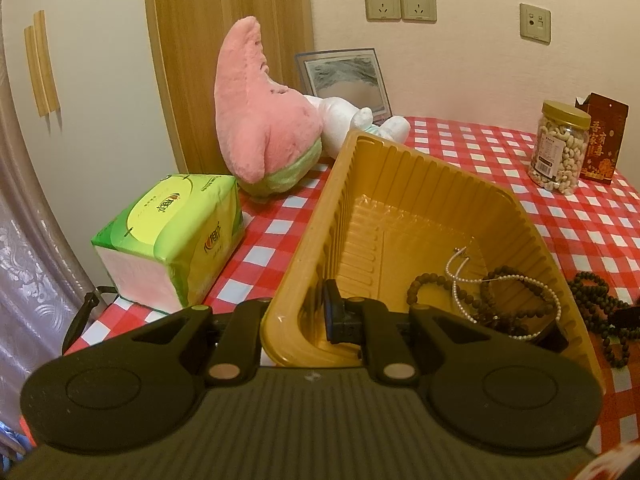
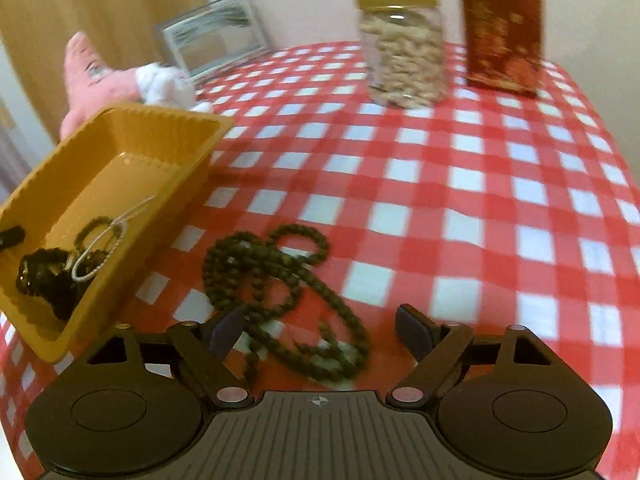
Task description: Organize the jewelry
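Note:
My left gripper [image 1: 296, 320] is shut on the near wall of a yellow plastic tray [image 1: 400, 160], one finger inside and one outside, and the tray sits tilted. In the tray lie a pearl strand [image 1: 516, 278] and brown bead bracelets [image 1: 424, 280]. A long dark bead necklace [image 2: 256, 258] lies in loops on the red-checked tablecloth, just right of the tray [image 2: 132, 120]. My right gripper [image 2: 320, 332] is open low over it. The necklace's near loops lie between the fingers, which do not touch them. The same necklace [image 1: 596, 304] shows at the right of the left wrist view.
A jar of cashews [image 2: 404, 48] and a dark red box [image 2: 500, 28] stand at the back of the table. A pink plush toy [image 1: 260, 120], a framed picture [image 1: 344, 76] and a green tissue pack [image 1: 172, 236] sit left of the tray, near the table's edge.

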A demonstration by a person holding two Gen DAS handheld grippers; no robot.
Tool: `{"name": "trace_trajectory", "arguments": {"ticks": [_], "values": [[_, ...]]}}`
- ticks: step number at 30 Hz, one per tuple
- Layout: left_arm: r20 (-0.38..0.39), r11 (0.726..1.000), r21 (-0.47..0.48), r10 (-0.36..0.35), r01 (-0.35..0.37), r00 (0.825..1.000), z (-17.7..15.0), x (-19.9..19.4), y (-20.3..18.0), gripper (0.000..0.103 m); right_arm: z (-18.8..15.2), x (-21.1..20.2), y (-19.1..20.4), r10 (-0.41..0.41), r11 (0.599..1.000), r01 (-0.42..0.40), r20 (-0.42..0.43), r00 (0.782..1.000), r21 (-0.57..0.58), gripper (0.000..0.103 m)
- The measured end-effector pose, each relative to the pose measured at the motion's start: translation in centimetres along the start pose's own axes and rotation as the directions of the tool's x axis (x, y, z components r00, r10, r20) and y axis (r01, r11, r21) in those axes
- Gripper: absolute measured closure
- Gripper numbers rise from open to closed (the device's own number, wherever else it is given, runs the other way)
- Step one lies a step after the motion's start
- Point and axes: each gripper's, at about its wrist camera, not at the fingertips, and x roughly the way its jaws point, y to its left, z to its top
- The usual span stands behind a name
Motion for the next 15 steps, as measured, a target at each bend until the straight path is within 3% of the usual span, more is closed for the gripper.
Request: {"name": "trace_trajectory", "arguments": {"ticks": [7, 12, 15], "values": [[-0.003, 1.0, -0.004, 0.001, -0.001, 1.0, 0.0, 0.0, 0.0, 0.091, 0.4, 2.5, 3.6, 0.003, 0.988, -0.004, -0.009, 1.0, -0.154, 0.019], [-0.004, 1.0, -0.005, 0.003, -0.003, 1.0, 0.0, 0.1, 0.0, 0.091, -0.2, 3.6, 5.2, -0.046, 0.971, 0.048, 0.014, 0.999, -0.235, 0.02], [-0.004, 1.0, -0.005, 0.003, -0.003, 1.0, 0.0, 0.1, 0.0, 0.091, -0.2, 3.7, 5.2, -0.048, 0.971, 0.054, 0.033, 0.998, -0.234, 0.031]]}}
